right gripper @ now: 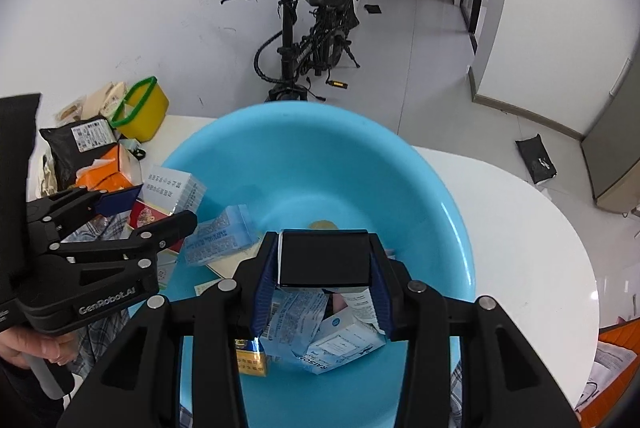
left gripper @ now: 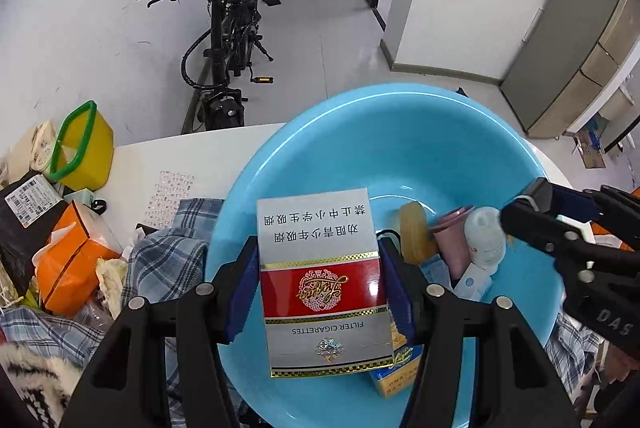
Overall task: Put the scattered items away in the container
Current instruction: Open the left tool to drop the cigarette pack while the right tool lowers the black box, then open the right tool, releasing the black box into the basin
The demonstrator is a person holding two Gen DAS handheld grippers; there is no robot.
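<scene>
My left gripper (left gripper: 318,284) is shut on a red, white and gold cigarette pack (left gripper: 320,280) and holds it above the near-left part of the blue basin (left gripper: 400,132). It also shows in the right wrist view (right gripper: 138,210). My right gripper (right gripper: 325,264) is shut on a flat black box (right gripper: 324,258) above the basin (right gripper: 320,148). It shows at the right of the left wrist view (left gripper: 520,208). In the basin lie a yellow cigarette pack (right gripper: 251,360), blue-white packets (right gripper: 224,232), a pink cup (left gripper: 452,240) and a white bottle (left gripper: 484,236).
The basin stands on a white table (right gripper: 520,228). At the left are a yellow container with a green rim (left gripper: 84,144), an orange box (left gripper: 72,260), a black parcel (right gripper: 76,144) and plaid cloth (left gripper: 168,252). A black bicycle (left gripper: 228,44) stands behind.
</scene>
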